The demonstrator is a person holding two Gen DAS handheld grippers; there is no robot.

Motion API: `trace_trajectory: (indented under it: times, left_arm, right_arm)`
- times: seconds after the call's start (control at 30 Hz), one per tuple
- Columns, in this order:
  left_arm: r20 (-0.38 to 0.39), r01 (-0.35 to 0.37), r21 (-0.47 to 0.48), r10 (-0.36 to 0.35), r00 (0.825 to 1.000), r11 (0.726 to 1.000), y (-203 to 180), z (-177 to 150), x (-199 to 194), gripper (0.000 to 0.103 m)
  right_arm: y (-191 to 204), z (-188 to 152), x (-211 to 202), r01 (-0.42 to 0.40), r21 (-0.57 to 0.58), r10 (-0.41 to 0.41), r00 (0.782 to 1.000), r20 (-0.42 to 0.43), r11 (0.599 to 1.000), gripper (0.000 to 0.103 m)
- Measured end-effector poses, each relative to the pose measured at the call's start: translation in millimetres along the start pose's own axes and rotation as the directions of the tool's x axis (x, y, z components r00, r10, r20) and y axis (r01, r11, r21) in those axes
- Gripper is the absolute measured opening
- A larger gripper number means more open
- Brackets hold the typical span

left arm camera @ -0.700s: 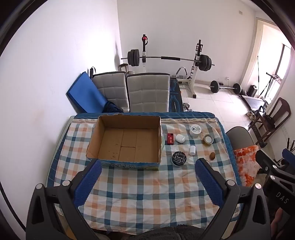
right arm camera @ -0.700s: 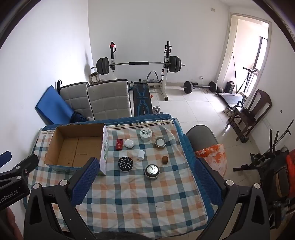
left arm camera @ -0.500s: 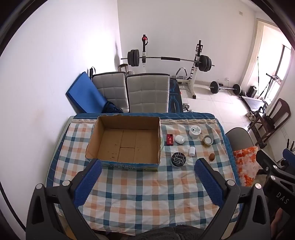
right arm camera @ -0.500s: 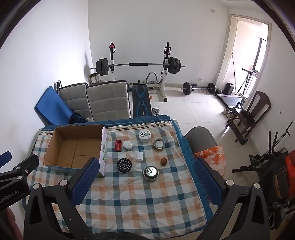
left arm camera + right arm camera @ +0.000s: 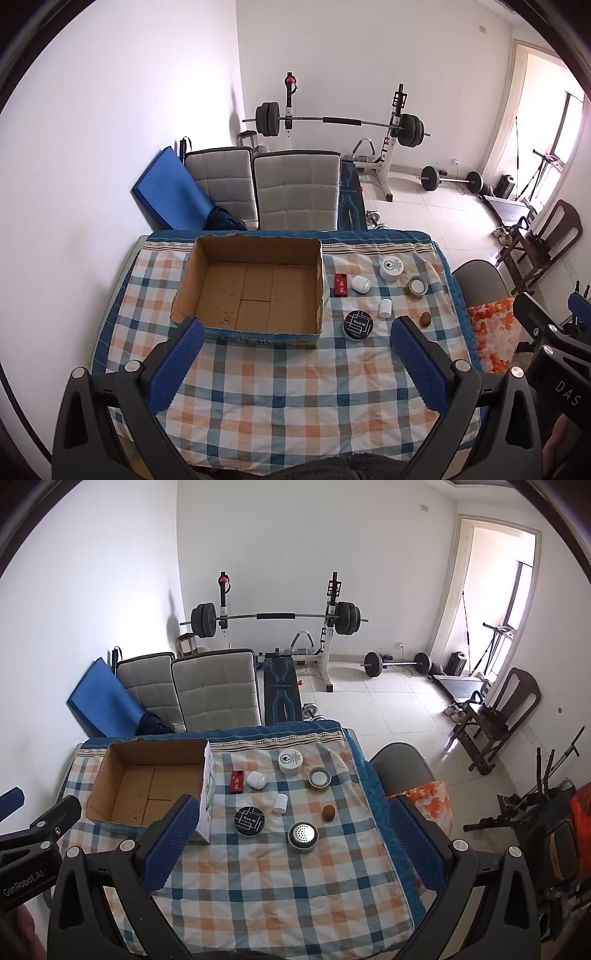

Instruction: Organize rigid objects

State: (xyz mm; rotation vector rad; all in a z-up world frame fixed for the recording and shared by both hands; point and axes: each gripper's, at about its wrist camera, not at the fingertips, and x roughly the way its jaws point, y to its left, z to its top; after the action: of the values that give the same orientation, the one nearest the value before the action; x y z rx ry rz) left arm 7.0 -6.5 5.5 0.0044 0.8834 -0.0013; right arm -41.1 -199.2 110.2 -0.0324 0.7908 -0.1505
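An empty open cardboard box [image 5: 255, 288] [image 5: 151, 786] stands on the left of a checked tablecloth. To its right lie small items: a red box [image 5: 236, 781], a white case [image 5: 256, 780], a white jar [image 5: 290, 761], a tape roll [image 5: 320, 778], a small white bottle [image 5: 280, 803], a black round tin [image 5: 249, 820], a brown nut [image 5: 328, 812] and a silver perforated tin [image 5: 303, 836]. My left gripper [image 5: 295, 363] and right gripper [image 5: 293, 843] are both open and empty, held high above the table's near side.
Two grey padded chairs [image 5: 295, 192] stand behind the table, with a blue mat [image 5: 166, 192] against the wall. A barbell rack [image 5: 277, 620] is at the back. A grey chair with an orange cushion [image 5: 424, 797] is at the table's right.
Both views have pulled slightly up and back, so the table and items look a little smaller and farther. Both grippers stay open.
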Motion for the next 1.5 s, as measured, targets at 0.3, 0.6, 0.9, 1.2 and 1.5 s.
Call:
trace_trajectory:
  times: [0.3, 0.6, 0.9, 1.2, 1.5]
  left_arm:
    - [0.007, 0.004, -0.006, -0.004, 1.000, 1.000, 0.8, 5.6, 1.2, 0.103]
    - [0.024, 0.012, -0.011, -0.012, 1.000, 1.000, 1.4, 8.8, -0.5, 0.103]
    - [0.030, 0.015, -0.009, -0.015, 0.999, 1.000, 4.2, 10.7, -4.7, 0.103]
    - [0.028, 0.015, -0.005, -0.015, 1.000, 1.000, 1.7, 13.6, -3.6, 0.103]
    - [0.034, 0.009, -0.005, -0.009, 0.999, 1.000, 3.1, 12.9, -4.4, 0.103]
  right_arm:
    - [2.2, 0.0, -4.5, 0.003, -0.015, -0.002, 1.000, 0.004, 1.000, 0.103]
    - [3.9, -0.1, -5.2, -0.005, -0.016, 0.005, 1.000, 0.001, 1.000, 0.103]
    - [1.8, -0.2, -3.9, -0.005, -0.009, 0.005, 1.000, -0.002, 1.000, 0.103]
    - [-0.2, -0.5, -0.3, -0.006, -0.003, 0.006, 1.000, -0.012, 1.000, 0.103]
    - [0.1, -2.6, 0.6, -0.006, 0.001, 0.006, 1.000, -0.006, 1.000, 0.103]
